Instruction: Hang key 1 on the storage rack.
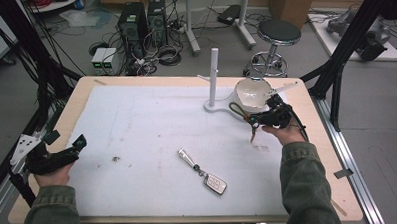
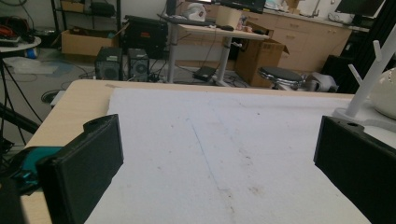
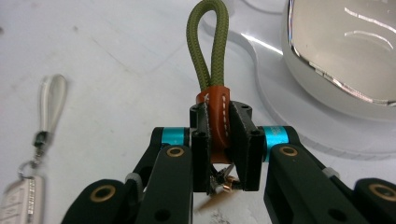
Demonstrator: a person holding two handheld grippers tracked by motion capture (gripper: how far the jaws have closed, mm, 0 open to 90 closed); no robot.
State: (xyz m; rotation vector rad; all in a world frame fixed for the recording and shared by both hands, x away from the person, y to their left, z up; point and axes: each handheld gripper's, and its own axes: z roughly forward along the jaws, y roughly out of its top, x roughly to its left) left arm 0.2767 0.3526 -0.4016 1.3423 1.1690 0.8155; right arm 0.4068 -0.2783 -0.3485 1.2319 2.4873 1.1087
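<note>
Your right claw (image 3: 218,140) is closed on the orange leather tab of a key strap (image 3: 215,116), and the grip sits low on the tab for a reason: the olive cord loop (image 3: 208,42) stays free above the jaws, so it can be slipped over something. A key (image 1: 253,134) hangs under the claw in the high view, so the strap is carried in the air, near the white peg stand (image 1: 213,76) and just beside the round mirror (image 1: 254,92) on the stand's base. I judge that you hold the loop toward the stand to hang it on one of the pegs; the free loop must stay open and face the peg. Your left claw (image 2: 215,154) has its jaws wide apart with nothing between them, and it rests at the left edge of the table (image 1: 85,91), out of the way. The car key fob (image 1: 215,183) with its grey strap lies flat on the white mat (image 1: 137,124), well apart from both claws, probably waiting for its turn.
</note>
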